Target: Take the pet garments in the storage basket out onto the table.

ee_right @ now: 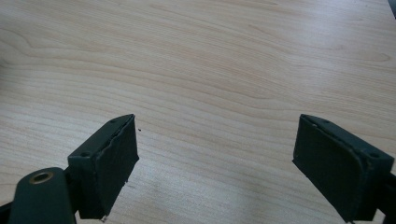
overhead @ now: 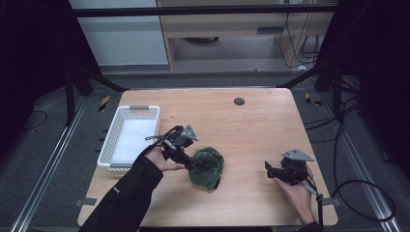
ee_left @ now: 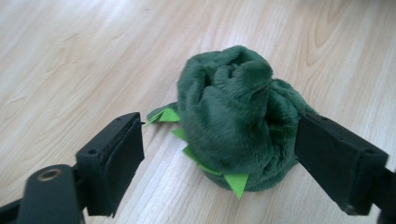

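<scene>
A dark green plush toy [overhead: 207,166] lies bunched into a rounded heap on the wooden table [overhead: 251,130], slightly toward the near edge and left of centre. In the left gripper view its pile is soft and folded, with bright green felt triangles [ee_left: 236,183] jutting from its lower edge.

The left gripper [overhead: 193,164] is at the toy's left side, jaws spread apart. In its own view the toy sits between the jaws, pressing against the right-hand jaw and apart from the left-hand one; it is not clamped.

The right gripper [overhead: 270,169] rests near the table's right near corner, well apart from the toy, jaws likewise spread over bare wood.

A white slotted basket [overhead: 110,145] sits against the table's left edge, just beside the left hand [overhead: 159,159]. A small dark round disc [overhead: 239,101] lies near the far edge. Nothing lies between toy and basket except the left gripper itself.
</scene>
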`<state>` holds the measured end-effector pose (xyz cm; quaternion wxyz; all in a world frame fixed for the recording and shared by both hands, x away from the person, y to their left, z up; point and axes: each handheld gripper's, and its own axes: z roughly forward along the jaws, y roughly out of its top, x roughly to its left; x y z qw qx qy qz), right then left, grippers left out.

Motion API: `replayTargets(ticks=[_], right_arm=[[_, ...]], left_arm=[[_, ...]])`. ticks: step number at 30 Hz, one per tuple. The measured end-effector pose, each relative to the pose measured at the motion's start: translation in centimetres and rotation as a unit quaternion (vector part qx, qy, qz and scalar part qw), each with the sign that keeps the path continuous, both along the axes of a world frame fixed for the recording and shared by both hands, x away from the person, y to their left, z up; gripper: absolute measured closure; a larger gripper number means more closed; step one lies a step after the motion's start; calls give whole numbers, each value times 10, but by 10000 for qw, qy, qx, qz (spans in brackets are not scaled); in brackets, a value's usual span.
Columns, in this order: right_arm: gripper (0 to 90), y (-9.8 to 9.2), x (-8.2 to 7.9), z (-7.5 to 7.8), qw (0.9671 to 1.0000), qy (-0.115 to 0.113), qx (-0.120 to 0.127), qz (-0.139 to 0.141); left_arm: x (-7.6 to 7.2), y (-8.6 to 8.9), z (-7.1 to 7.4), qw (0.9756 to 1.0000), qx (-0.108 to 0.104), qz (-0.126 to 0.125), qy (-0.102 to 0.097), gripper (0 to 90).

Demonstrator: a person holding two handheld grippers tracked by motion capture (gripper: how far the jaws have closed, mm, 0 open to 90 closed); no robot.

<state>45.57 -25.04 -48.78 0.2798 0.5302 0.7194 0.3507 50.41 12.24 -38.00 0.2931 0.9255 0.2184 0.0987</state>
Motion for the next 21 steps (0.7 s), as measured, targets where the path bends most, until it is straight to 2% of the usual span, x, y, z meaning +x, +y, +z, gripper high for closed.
replayTargets(ticks=[4, 9, 15, 17, 21], right_arm=[[136, 0, 0, 0, 10000, -4, -7, -1], [134, 0, 0, 0, 10000, 1, -13, -8], [131, 0, 0, 0, 10000, -3, -36, -16], [131, 0, 0, 0, 10000, -5, -24, -10], [131, -1, 0, 0, 10000, -23, -10, -21]], left_arm=[[-7, 14, 2, 9996, -160, 228, -73, 116], [-19, 33, -1, 9965, -465, 651, -225, 107], [-34, 52, -7, 9884, -793, 1213, -450, 109], [-40, 59, -11, 9843, -843, 1433, -593, 111], [-53, 73, -17, 9773, -978, 1714, -771, 120]])
